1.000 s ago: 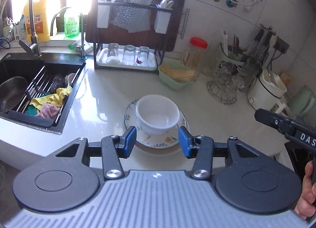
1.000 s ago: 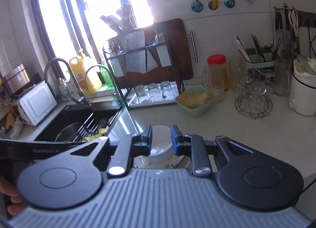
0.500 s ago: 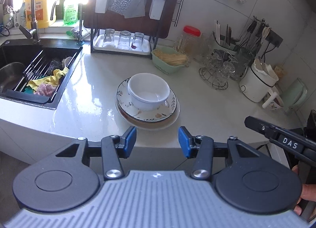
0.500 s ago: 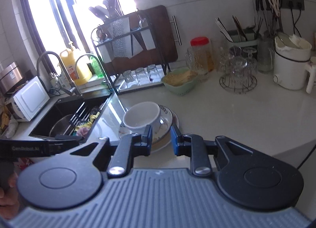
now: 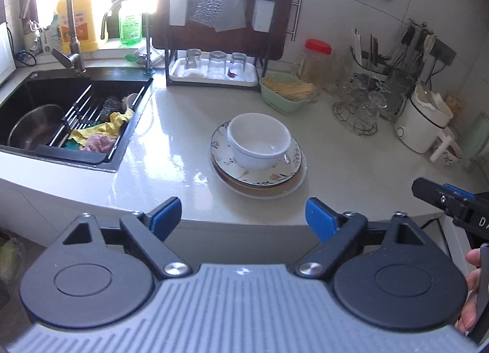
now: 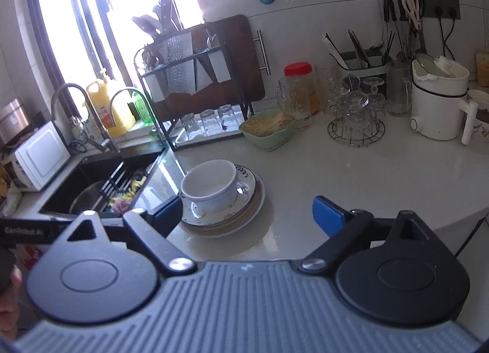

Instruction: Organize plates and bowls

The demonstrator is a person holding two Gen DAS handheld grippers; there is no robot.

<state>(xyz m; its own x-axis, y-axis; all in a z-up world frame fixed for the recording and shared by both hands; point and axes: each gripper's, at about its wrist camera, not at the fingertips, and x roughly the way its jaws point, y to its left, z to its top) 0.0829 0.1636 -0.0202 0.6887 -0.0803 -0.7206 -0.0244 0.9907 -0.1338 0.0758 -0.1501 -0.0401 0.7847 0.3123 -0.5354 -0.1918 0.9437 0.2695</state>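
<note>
- On the pale stone counter [image 5: 171, 126], just right of the black sink [image 5: 55, 99], a white ceramic bowl [image 5: 259, 140] sat on a stack of round plates [image 5: 259, 177], a leaf-patterned one on top.
- Both claws hung back at the counter's near edge, well apart from the stack. The left gripper [image 5: 243, 217] stood wide with nothing between its blue pads, and so did the right gripper [image 6: 247, 215].
- To my eye the stack looked done, or the next piece was about to be chosen. If the bowl was to move, I'd have come at its rim from one side, low and slow, so the plates beneath wouldn't slide.
- Against a second earlier, both sets of jaws had just been opening from a narrow set, empty throughout, and both hands had drawn back from the bowl, which now sat farther off in each wrist view.
</note>
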